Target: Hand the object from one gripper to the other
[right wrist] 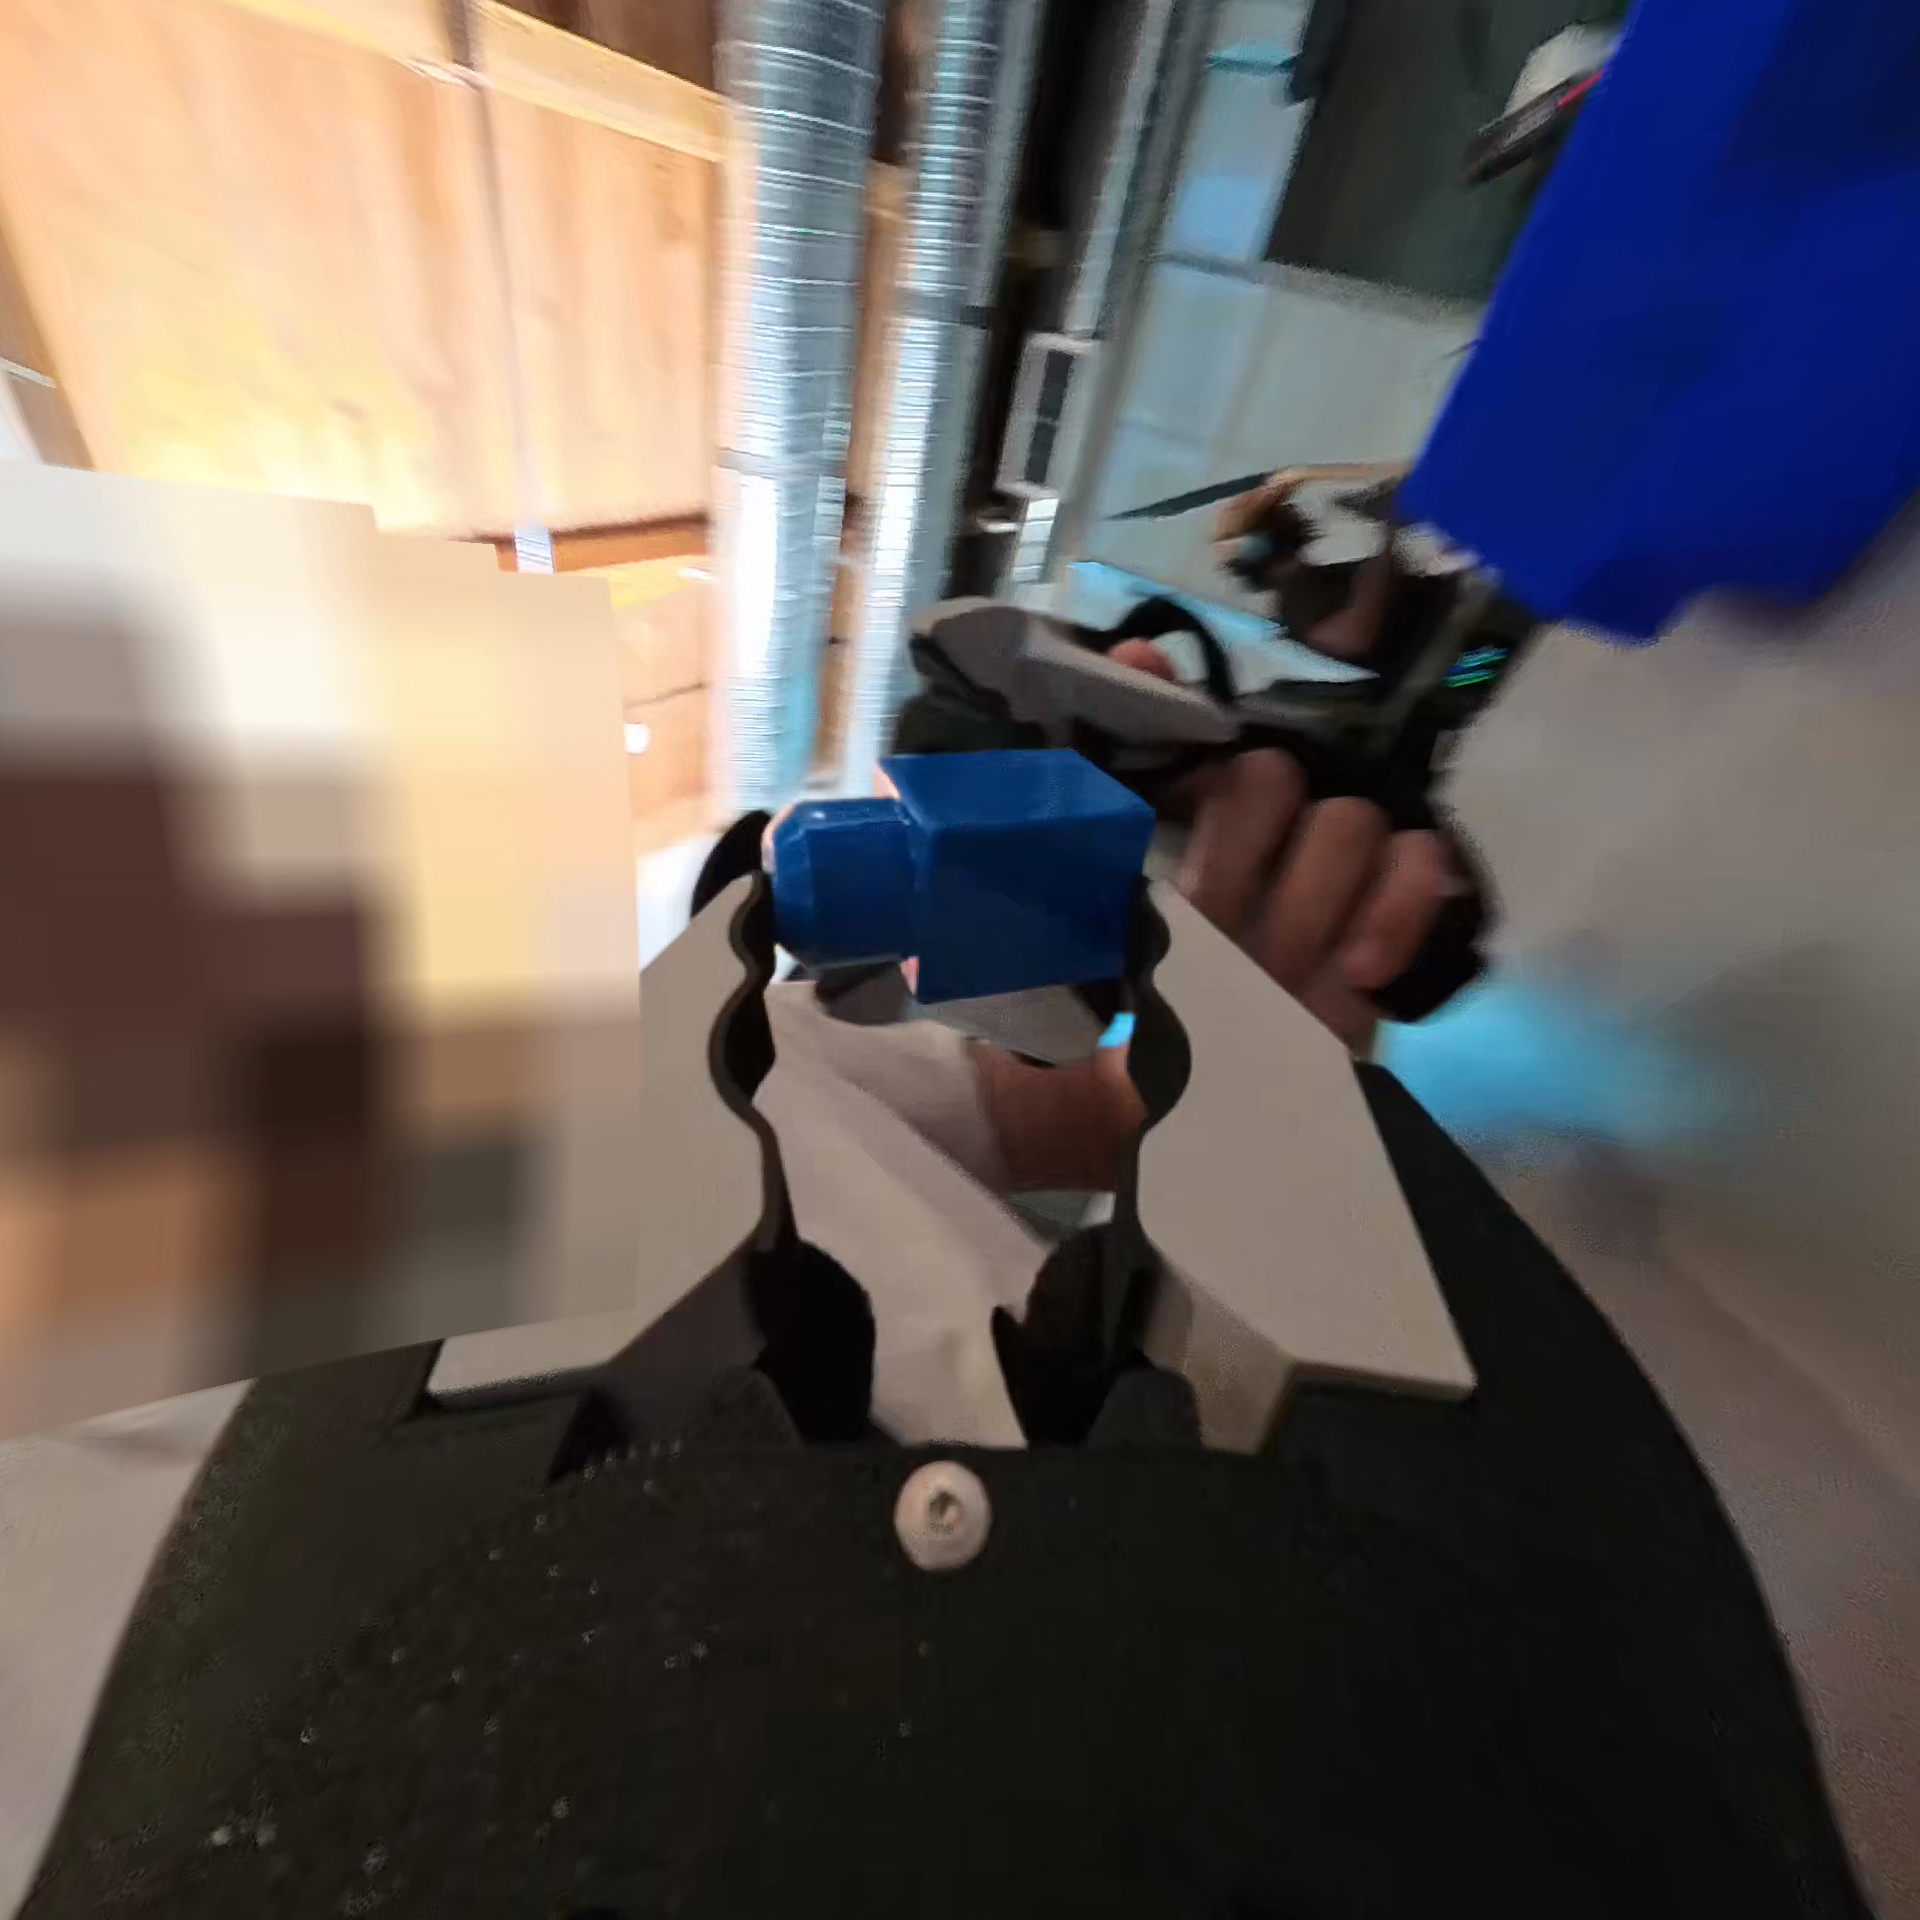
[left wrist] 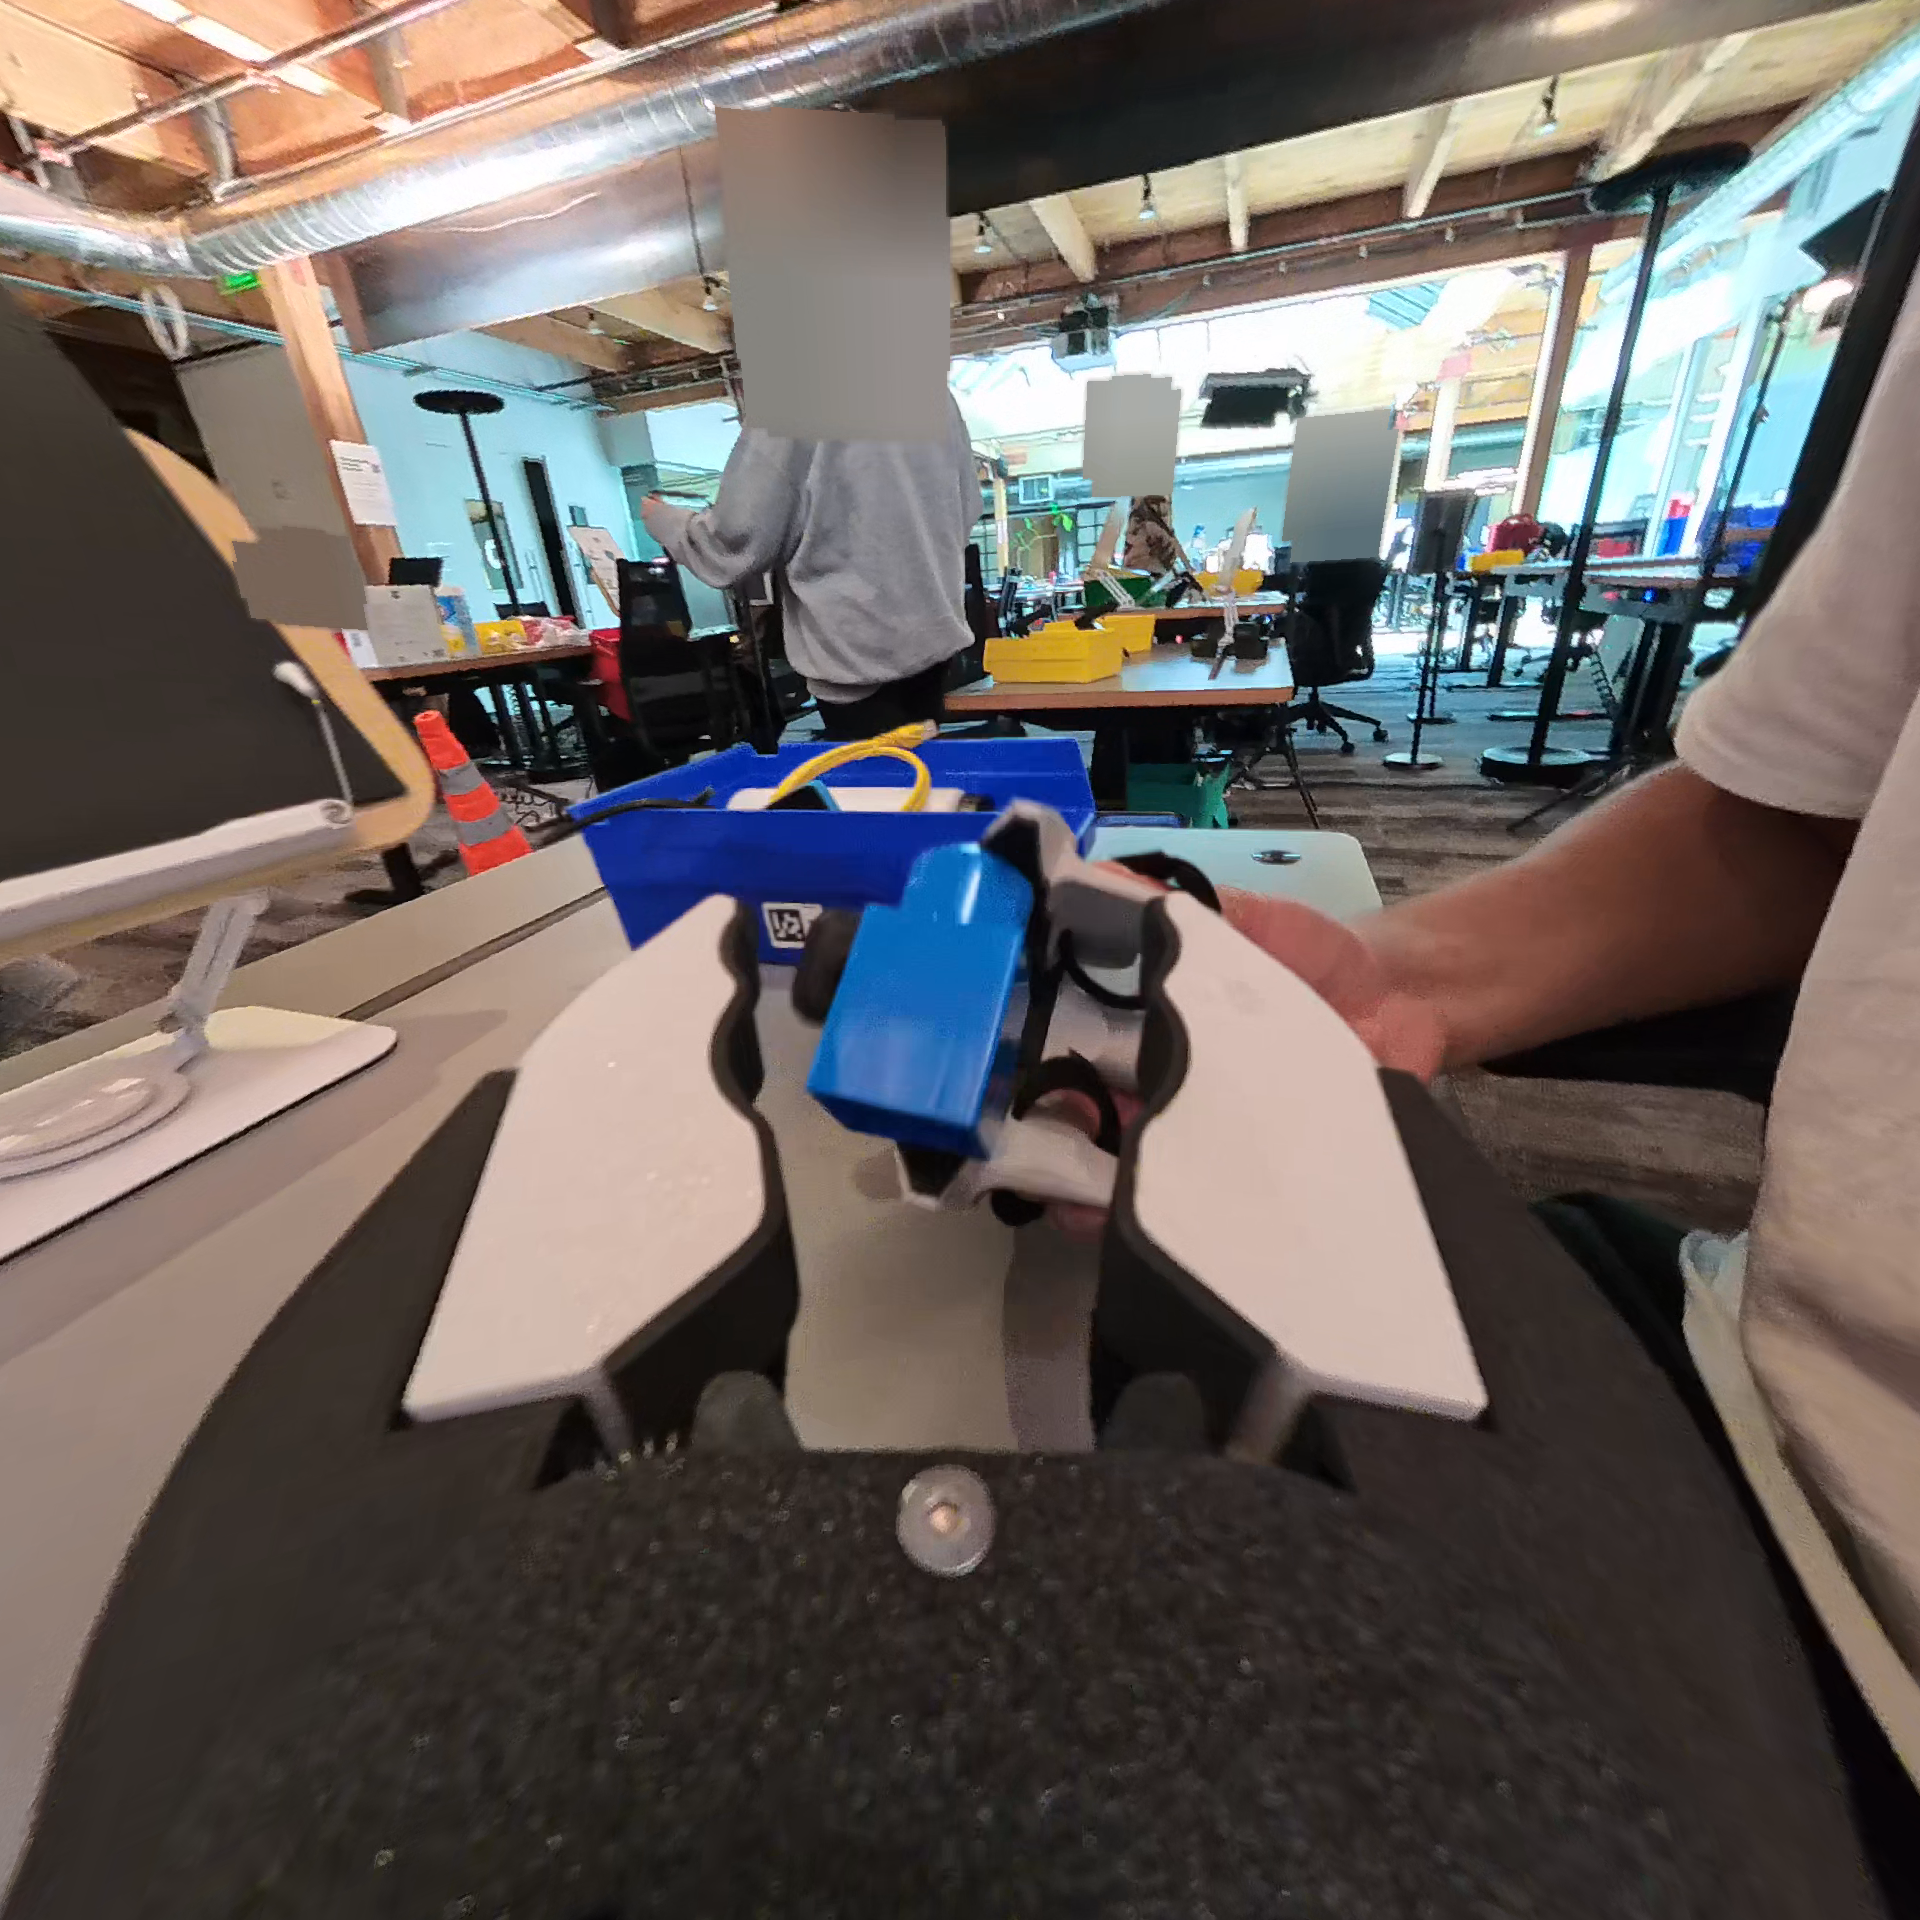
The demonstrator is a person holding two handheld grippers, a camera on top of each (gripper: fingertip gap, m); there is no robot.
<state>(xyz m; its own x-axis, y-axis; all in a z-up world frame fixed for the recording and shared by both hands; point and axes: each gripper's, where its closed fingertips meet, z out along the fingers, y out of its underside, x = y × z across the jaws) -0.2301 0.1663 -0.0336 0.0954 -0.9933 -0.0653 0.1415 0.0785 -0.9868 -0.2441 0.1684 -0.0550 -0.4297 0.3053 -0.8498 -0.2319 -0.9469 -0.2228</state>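
My right claw (right wrist: 945,914) is clenched on the blue block (right wrist: 966,873). The block sits right at the tips, pinched from both sides, up in the air. My left claw (left wrist: 945,925) is wide apart. Its two fingers (left wrist: 623,1143) sit on either side of the block, but I see gaps, so they are not touching it.

Here is what I think could go wrong.

The block has a fat part and a thin part. If my left claw closes on the thin part, or on a corner, the block may twist and pop out.

My right claw only holds with its tips. If my left claw bumps the block while closing, it may push it out of that small hold.

If my right claw lets go too soon, nothing holds the block. It would fall to the grey table (left wrist: 499,966), or past the edge onto the floor at the right.

The two claws are very near each other. Their fingers could knock together and shake the block loose.

The right view is blurry, so my hand may be moving fast. Fast is risky here.
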